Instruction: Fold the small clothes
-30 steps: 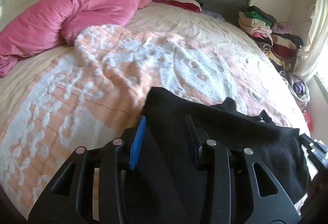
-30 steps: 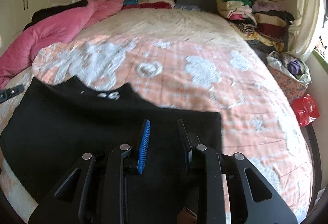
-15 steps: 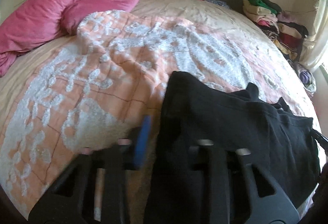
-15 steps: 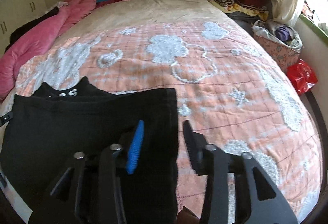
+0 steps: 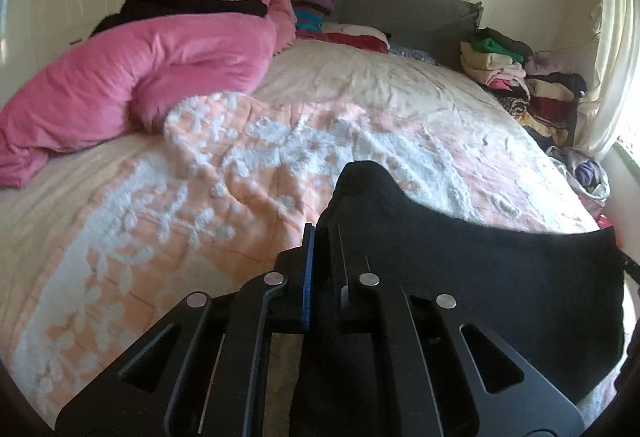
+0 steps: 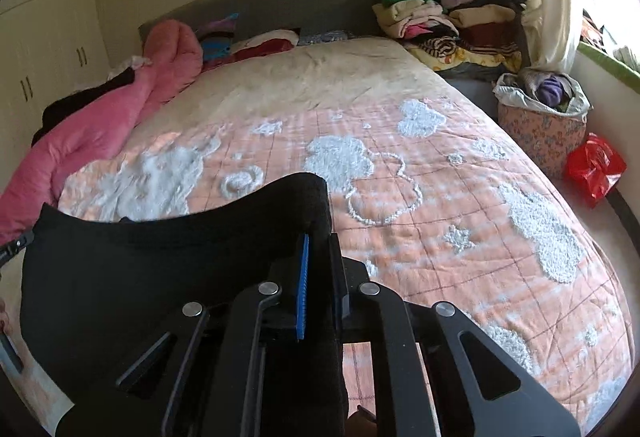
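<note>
I have the black garment [image 5: 460,277] pinched at both ends — my left gripper [image 5: 320,237] is clenched on one corner, and my right gripper [image 6: 318,241], whose jaws have just been closing, is clamped on the opposite corner; the cloth hangs stretched between them, low over the peach bedspread [image 6: 440,205]. To fold well I'd keep the top edge taut and level, then lay it down flat and square; the near bedspread is free for that. The pink duvet [image 5: 152,77], stacked clothes [image 6: 448,21] and the bag [image 6: 540,113] sit well apart — nothing blocks me.
</note>
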